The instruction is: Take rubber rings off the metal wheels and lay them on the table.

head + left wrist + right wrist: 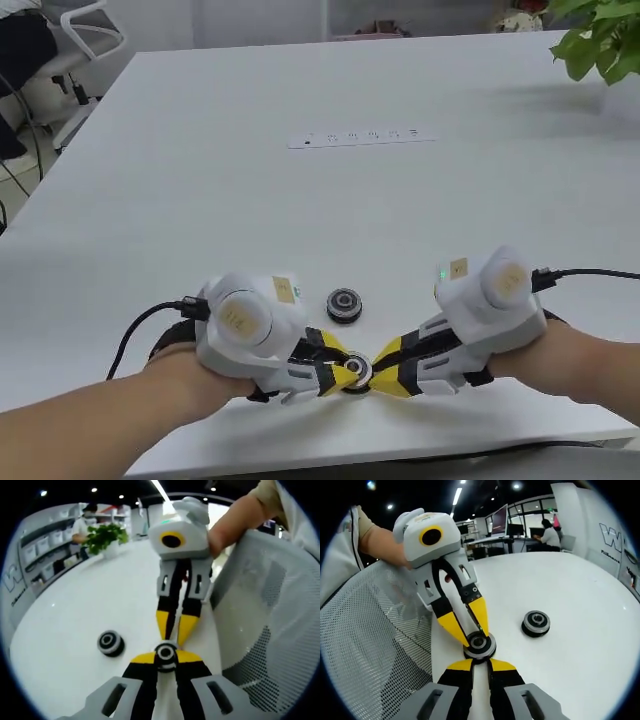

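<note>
Foremost, left hand-held gripper (166, 659): jaws drawn nearly together, their yellow tips clamped on the gripped wheel (480, 645) from the person's left side.
Right hand-held gripper (482, 664): jaws just as narrow, with only a thin slit between them, pinching the same wheel from the opposite side, so the two sets of tips meet nose to nose.
Gripped wheel: small metal hub with a black rubber ring around it, held between the four tips at the near edge of the bench (300, 200); whether it rests on the surface or sits just above it cannot be told.
Hands: left hand (190, 385) and right hand (570, 360) each wrapped around a white gripper body, with a black cable trailing from each.
Second wheel (344, 304): lying flat on the bench just beyond the meeting jaws, apart from both, with its dark ring in place.
Power strip (362, 137): white, well back on the bench, across its middle.
Plant (600, 40): green leaves at the far right corner.
Mesh chair (265, 630): grey backrest close beside the bench edge.
</note>
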